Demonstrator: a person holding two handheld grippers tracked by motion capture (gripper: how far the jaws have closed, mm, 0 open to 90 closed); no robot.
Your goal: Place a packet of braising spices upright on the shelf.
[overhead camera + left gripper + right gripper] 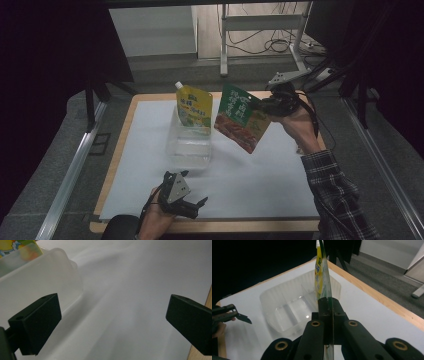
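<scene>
My right gripper (267,106) pinches a flat, glossy green sauce pouch (241,119) above the translucent plastic tub (188,148); my left gripper (192,206) rests wide open, empty, on the white worktop (260,180).

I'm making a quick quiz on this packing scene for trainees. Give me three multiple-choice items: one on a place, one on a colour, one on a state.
1. Where does the yellow pouch stand?
A. in the clear tub
B. on the floor
C. in the left tongs

2. What colour is the top of the pouch held in the right tongs?
A. blue
B. green
C. white

3. How are the left tongs?
A. shut on the tub
B. shut on a pouch
C. open, holding nothing

Key: 1 A, it rises from the tub; 2 B, green top above a red food picture; 3 C, the jaws stand wide apart over the white mat.
</scene>
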